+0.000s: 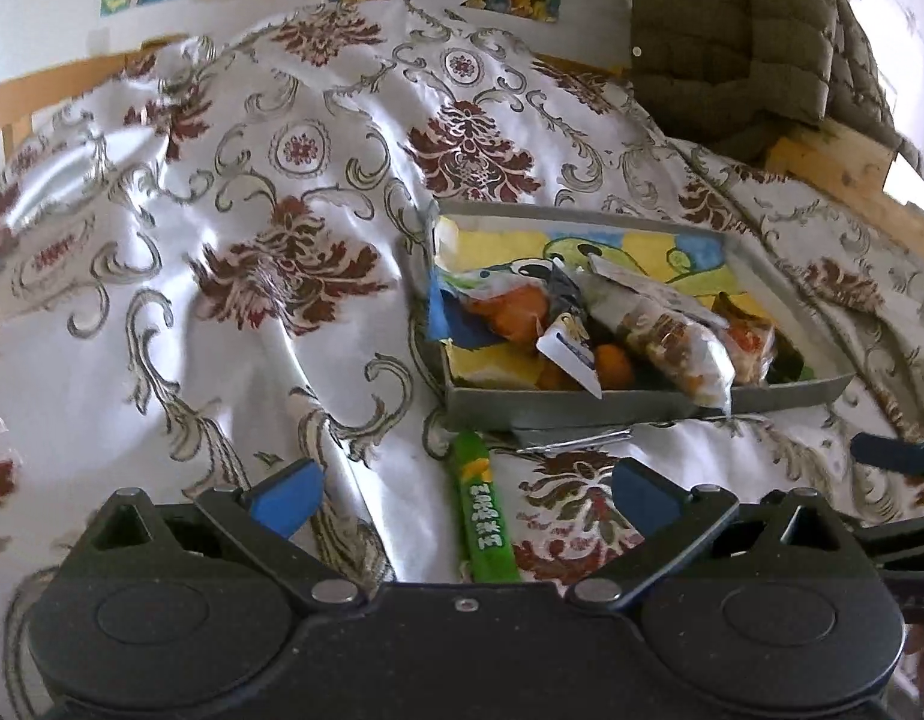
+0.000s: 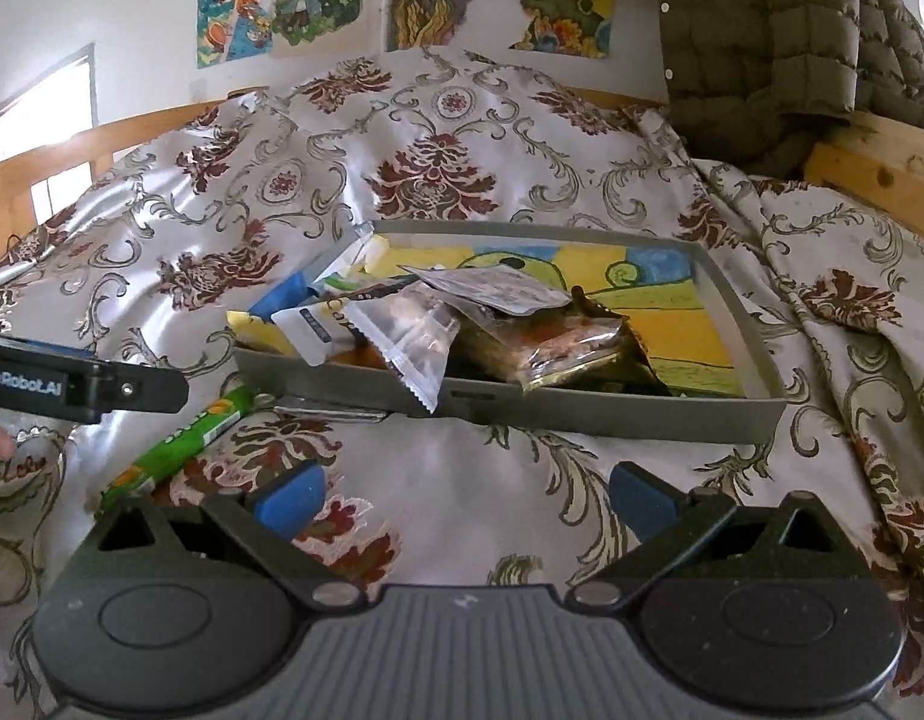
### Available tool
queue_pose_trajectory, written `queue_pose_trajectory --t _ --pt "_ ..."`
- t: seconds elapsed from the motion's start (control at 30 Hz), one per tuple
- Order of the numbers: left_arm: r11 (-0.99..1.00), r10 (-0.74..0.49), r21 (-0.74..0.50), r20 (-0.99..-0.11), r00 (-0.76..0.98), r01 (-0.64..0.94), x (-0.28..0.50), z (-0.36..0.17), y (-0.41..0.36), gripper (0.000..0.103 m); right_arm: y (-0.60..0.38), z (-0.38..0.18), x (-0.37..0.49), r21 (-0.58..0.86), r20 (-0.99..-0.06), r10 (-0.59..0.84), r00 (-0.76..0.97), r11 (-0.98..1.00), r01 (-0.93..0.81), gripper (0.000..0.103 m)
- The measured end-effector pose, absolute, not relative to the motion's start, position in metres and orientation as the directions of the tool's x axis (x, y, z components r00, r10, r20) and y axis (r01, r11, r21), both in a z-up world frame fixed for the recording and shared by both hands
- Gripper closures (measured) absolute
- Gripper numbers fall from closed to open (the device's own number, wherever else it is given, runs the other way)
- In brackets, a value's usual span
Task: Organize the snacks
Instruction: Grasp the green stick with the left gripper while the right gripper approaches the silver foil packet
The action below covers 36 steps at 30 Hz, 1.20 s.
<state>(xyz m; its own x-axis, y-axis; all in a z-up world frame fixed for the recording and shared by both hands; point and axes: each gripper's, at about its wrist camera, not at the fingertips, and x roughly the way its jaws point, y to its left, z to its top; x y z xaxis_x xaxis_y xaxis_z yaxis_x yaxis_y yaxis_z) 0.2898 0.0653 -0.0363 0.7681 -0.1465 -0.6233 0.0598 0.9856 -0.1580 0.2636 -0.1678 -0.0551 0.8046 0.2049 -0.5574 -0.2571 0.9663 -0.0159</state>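
While green snack stick (image 1: 481,510) lies between, left gripper (image 1: 465,495) spread wide

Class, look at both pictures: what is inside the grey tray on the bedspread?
The grey tray holds a pile of snack packets at its near left end, lying on a colourful cartoon-print liner. What lies beneath the pile is covered. The green snack stick lies outside, on the bedspread.

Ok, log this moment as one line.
left gripper: open, over green snack stick | right gripper: open, empty | tray: holds snack packets
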Motion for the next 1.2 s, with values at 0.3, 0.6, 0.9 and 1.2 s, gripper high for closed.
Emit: queue_pose_trajectory --t 0.3,0.6,0.9,1.2 --pt "0.962 -0.257 -0.241 -0.644 0.72 0.128 0.293 -0.05 0.065 0.015 -0.165 -0.054 0.28 0.014 -0.576 0.221 0.787 0.965 -0.261 0.0" --pt "0.945 -0.305 -0.286 -0.603 0.737 0.158 0.29 -0.049 0.069 0.028 -0.156 -0.047 0.295 0.101 -0.572 0.315 0.757 0.943 -0.317 0.002" --pt "0.921 -0.379 -0.328 -0.635 0.673 0.209 0.3 -0.061 0.068 0.032 -0.127 -0.047 0.335 0.076 -0.682 0.363 0.635 0.899 -0.432 0.02" --pt "0.942 -0.312 -0.318 -0.727 0.611 0.102 0.315 -0.072 0.085 0.074 -0.117 -0.066 0.371 0.17 -0.739 0.392 0.548 0.895 -0.412 0.023"
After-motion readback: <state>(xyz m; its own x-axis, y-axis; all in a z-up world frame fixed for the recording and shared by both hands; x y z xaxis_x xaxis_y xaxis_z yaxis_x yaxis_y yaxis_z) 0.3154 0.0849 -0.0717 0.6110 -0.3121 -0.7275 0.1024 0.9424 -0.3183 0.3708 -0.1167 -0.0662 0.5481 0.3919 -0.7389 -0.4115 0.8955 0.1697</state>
